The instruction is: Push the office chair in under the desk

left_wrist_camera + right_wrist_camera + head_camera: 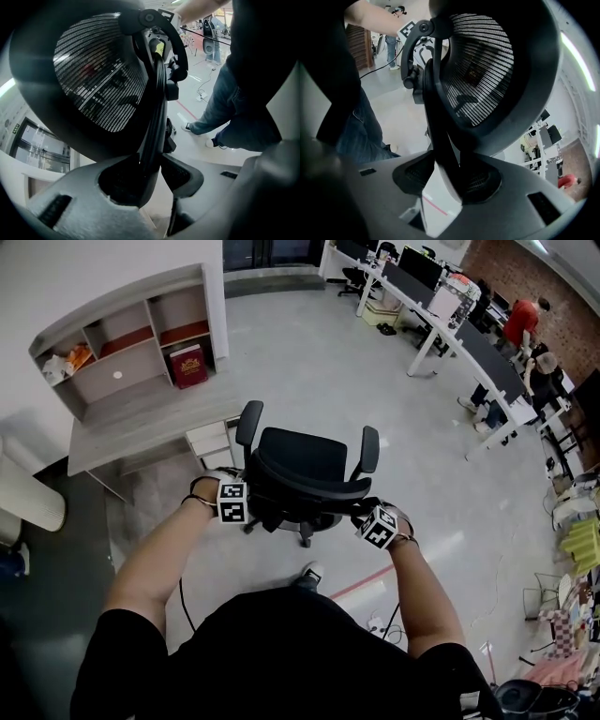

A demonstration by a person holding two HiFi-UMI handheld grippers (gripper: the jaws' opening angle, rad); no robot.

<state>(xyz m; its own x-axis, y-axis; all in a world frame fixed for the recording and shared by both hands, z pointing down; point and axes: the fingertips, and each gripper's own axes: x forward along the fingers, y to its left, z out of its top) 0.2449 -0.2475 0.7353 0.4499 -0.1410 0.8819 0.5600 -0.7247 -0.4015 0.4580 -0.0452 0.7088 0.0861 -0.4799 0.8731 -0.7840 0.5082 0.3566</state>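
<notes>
The black office chair (pixel 302 457) stands on the concrete floor with its seat facing the grey desk (pixel 141 423), a short way from the desk's edge. I stand behind its mesh backrest (pixel 305 491). My left gripper (pixel 251 500) is shut on the backrest's left edge and my right gripper (pixel 362 510) on its right edge. In the left gripper view the backrest frame (pixel 152 140) runs down between the jaws of the left gripper (pixel 151 180). The right gripper view shows that frame (pixel 443 140) clamped by the right gripper (pixel 449 183).
A shelf unit (pixel 131 334) with a red book (pixel 188 366) tops the desk. A white drawer unit (pixel 208 442) stands under it. Long desks (pixel 469 334) with seated people run along the right. Cables and a red floor line (pixel 361 585) lie near my feet.
</notes>
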